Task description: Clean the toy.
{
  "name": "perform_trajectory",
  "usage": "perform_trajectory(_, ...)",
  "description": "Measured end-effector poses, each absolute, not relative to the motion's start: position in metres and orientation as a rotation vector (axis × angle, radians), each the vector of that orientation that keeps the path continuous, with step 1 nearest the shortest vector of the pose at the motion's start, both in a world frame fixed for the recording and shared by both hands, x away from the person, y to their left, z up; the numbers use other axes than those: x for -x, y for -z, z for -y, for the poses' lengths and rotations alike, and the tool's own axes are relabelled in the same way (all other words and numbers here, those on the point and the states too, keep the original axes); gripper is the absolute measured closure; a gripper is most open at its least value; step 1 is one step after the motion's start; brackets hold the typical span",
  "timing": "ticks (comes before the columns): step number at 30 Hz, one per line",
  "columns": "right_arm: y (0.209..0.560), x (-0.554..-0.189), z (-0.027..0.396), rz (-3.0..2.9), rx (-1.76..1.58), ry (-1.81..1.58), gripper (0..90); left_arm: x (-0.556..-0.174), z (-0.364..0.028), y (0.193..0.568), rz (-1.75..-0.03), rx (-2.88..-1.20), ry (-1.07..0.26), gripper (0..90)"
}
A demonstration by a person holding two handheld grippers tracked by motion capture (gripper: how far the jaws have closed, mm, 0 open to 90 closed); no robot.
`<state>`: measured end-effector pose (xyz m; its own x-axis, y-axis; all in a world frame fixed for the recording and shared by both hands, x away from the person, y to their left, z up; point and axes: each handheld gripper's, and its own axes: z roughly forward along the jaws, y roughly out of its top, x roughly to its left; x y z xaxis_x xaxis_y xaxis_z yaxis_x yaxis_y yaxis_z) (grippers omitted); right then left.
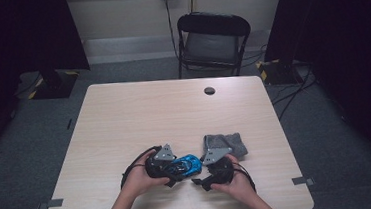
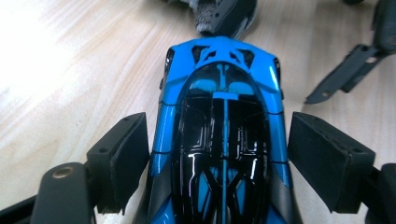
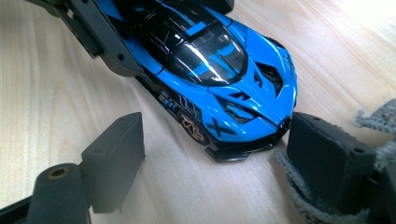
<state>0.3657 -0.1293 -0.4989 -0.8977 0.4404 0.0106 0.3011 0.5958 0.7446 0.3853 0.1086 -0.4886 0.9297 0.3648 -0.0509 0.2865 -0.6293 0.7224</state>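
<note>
My left gripper [image 2: 219,154] straddles the blue toy car [image 2: 222,135] on the bench [image 1: 124,119], jaws wide, pads clear of both flanks. My right gripper [image 3: 212,163] stands open, empty, at its nose. Risk: uneven closing could skid the glossy car toward the grey cloth [image 1: 224,144].
</note>
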Motion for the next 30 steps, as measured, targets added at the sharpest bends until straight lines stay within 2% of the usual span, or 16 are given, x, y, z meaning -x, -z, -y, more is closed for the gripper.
perform_trajectory(10, 0.499, -0.366, 0.129, -2.647, -0.629, -1.203, 18.2, -0.388, -0.103, 0.494, -0.471, -2.316, -0.139, 16.4)
perform_trajectory(17, 0.500, -0.365, 0.127, -2.648, -0.631, -1.207, 15.6, -0.388, -0.100, 0.494, -0.446, -2.331, -0.157, 16.3)
perform_trajectory(30, 0.499, -0.365, 0.117, -2.665, -0.607, -1.203, 16.0, -0.381, -0.110, 0.494, -0.461, -2.328, -0.169, 18.1)
